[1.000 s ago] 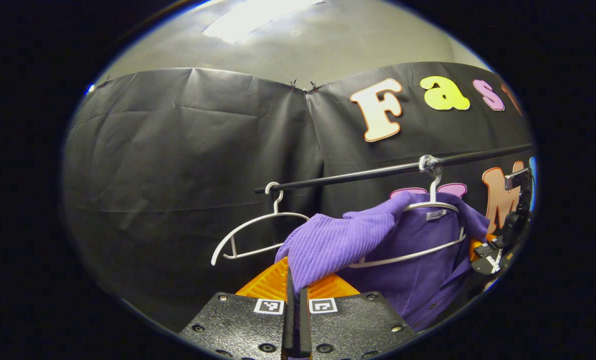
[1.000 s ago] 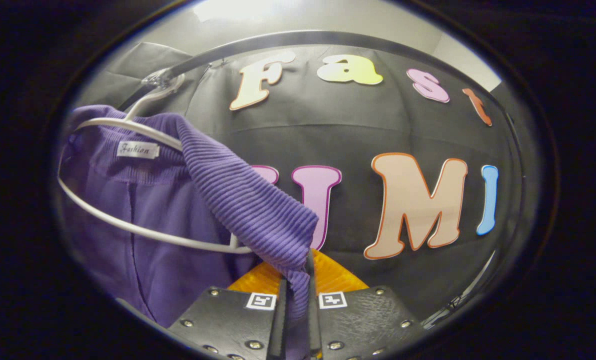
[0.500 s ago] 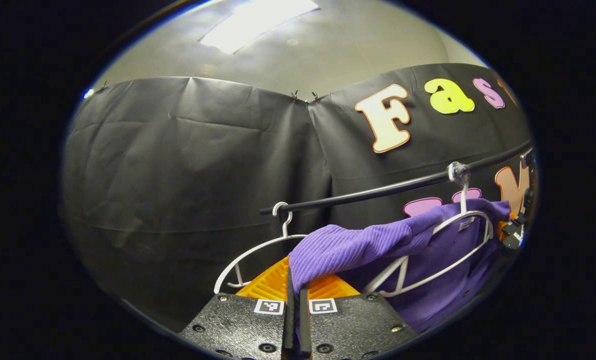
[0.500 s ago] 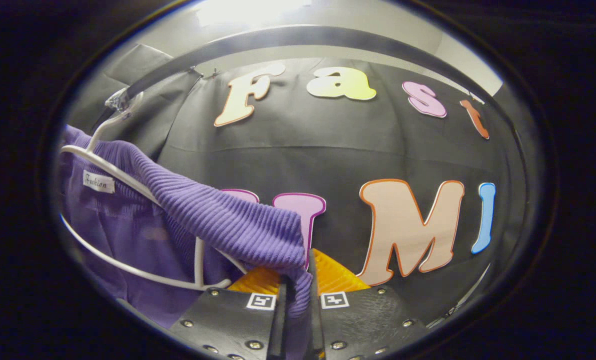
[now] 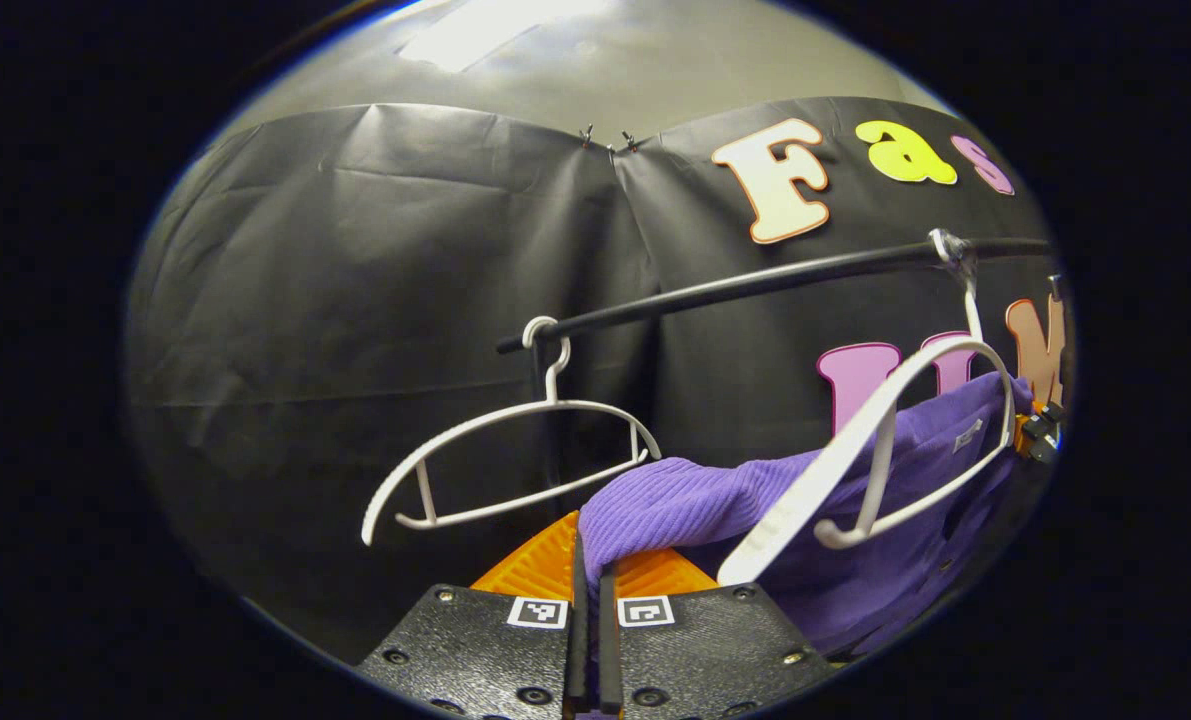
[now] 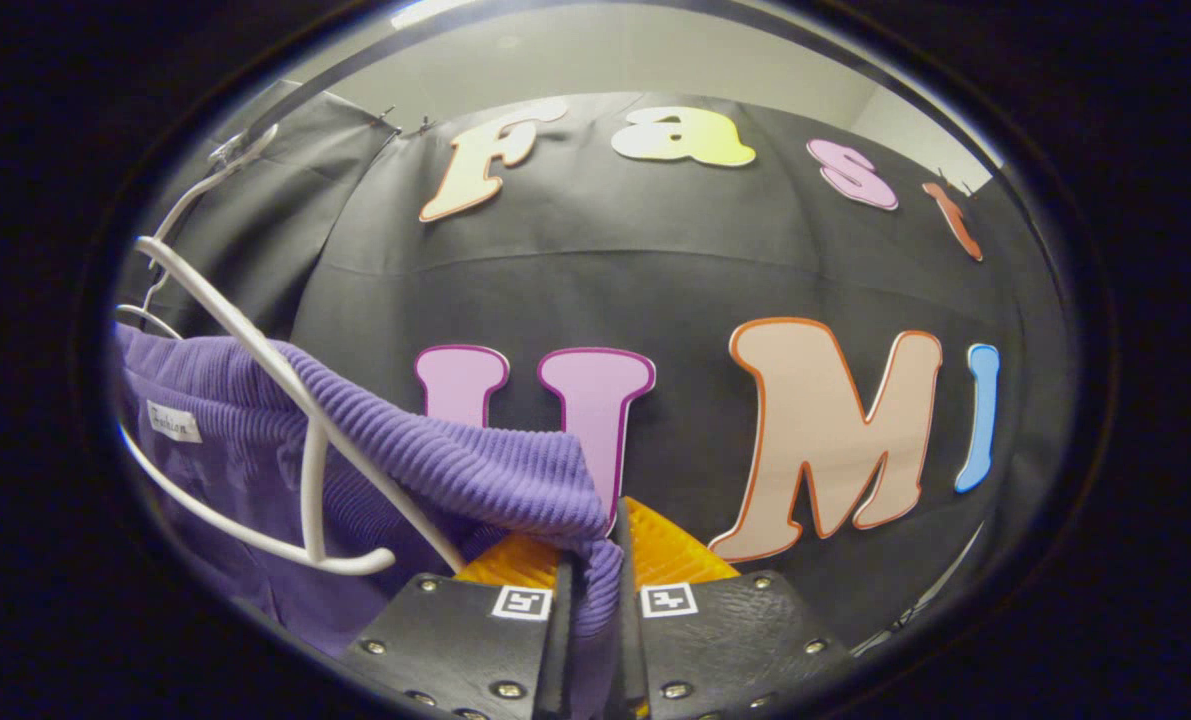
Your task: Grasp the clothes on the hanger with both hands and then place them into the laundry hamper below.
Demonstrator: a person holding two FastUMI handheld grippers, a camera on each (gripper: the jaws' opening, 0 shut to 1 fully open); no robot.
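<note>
left gripper (image 5: 589, 585) clamped on purple sweater (image 5: 685, 505) | right gripper (image 6: 595, 590) pinches it too | white hanger (image 5: 885, 440) tilted, on rail (image 5: 755, 285)

Two white plastic hangers hung at centre frame in the left gripper view: a bare one (image 5: 515, 455) and a tilted one (image 5: 885, 450). One black metal rail (image 5: 755, 285) carried both. One purple ribbed knit garment (image 5: 715, 500) lay lower right.

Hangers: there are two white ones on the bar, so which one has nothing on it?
The white hanger near the end of the black bar hangs bare. The other hanger, tilted, has the purple sweater draped through it.
</note>
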